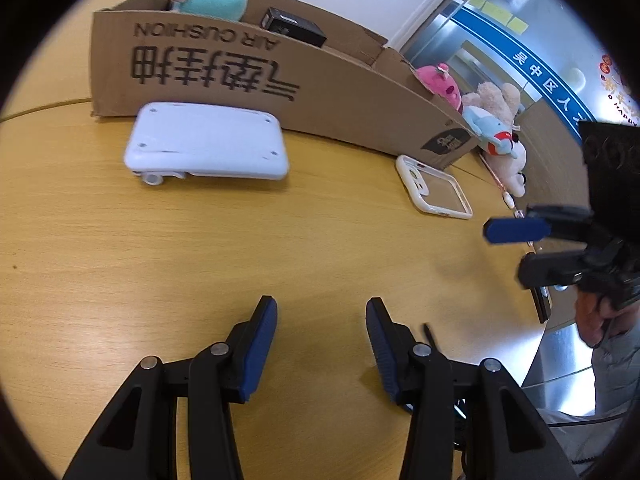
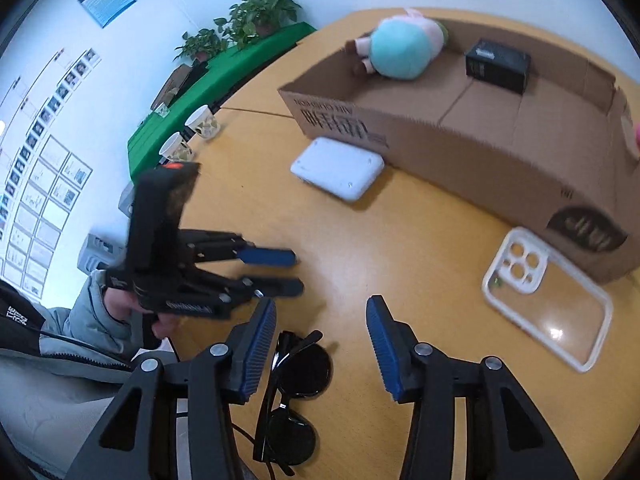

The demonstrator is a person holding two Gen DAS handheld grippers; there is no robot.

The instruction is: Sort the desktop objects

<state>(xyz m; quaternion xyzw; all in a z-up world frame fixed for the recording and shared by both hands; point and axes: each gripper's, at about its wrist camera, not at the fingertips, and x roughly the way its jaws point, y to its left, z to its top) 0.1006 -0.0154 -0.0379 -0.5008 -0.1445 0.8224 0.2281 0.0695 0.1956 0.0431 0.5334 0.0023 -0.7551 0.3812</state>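
Note:
My left gripper hangs open over bare wooden table, nothing between its blue pads; it also shows in the right wrist view. My right gripper is open above black sunglasses, which lie folded on the table close to its left finger, untouched by the pads. In the left wrist view the right gripper is at the right edge. A cardboard box at the back holds a teal plush and a small black box. Before it lie a white flat device and a clear phone case.
Beyond the box's right end lies a heap of plush toys with a thin pen-like stick beside it. Two paper cups and potted plants stand past the table's far left edge. A person's grey sleeve is at lower left.

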